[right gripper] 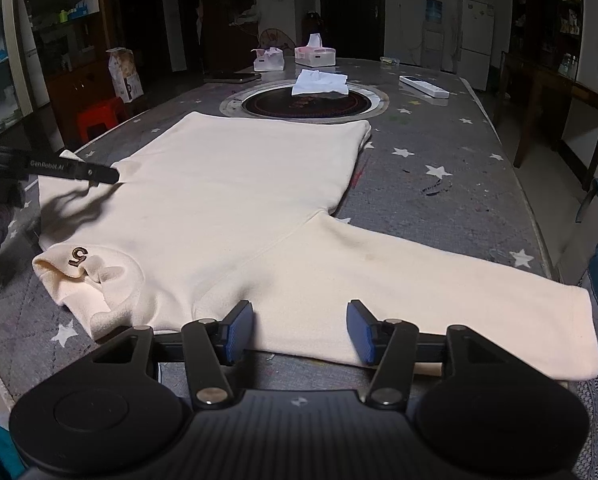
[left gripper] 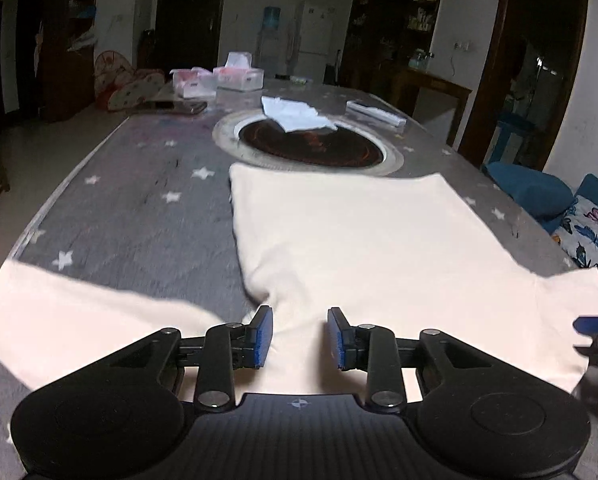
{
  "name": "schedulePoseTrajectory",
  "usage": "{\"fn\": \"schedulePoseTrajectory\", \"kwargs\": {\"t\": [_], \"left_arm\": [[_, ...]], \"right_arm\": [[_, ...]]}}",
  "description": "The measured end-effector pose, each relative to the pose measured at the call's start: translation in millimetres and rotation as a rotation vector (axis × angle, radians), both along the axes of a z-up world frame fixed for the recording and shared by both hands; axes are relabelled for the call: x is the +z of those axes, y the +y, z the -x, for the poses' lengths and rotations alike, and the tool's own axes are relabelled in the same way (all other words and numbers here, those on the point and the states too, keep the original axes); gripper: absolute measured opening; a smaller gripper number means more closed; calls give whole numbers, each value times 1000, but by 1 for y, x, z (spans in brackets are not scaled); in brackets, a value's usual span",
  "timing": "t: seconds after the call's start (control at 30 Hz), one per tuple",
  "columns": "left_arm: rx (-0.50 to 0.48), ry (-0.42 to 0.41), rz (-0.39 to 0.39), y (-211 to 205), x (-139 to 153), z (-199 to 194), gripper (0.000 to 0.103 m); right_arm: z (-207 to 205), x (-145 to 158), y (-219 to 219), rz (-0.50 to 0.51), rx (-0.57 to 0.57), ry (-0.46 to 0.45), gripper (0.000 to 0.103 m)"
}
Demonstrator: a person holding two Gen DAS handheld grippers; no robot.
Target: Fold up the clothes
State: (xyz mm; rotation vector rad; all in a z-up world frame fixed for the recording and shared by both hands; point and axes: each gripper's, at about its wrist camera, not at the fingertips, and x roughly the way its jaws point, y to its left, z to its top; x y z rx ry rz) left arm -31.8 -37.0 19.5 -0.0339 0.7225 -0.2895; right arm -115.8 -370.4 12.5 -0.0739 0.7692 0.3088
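Left wrist: our left gripper (left gripper: 299, 338) stands spread over the shirt (left gripper: 359, 240), spread flat near the table's (left gripper: 139, 208) near edge. Right wrist: our right gripper (right gripper: 300, 332) is spread at the sleeve (right gripper: 439, 300); we should pinch only its hem.

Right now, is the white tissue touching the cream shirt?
Apart. In the right wrist view the tissue lies on the round hotplate, with dark plate showing before the shirt.
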Motion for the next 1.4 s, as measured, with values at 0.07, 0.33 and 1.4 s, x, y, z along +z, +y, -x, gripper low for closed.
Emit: {"fn": "schedulePoseTrajectory", "kwargs": {"t": [0.07,0.33,1.4], "left_arm": [[-1,4,-6,3,-2,5,32],[-10,-10,45,-6,13,-3,32],[-261,-55,-10,-95,20,48,44]], "right_arm": [[0,0,-1,-3,1,-2,54],[0,-1,-1,-7,0,-6,55],[29,-3,-108,-135,-394,-26,44]]}}
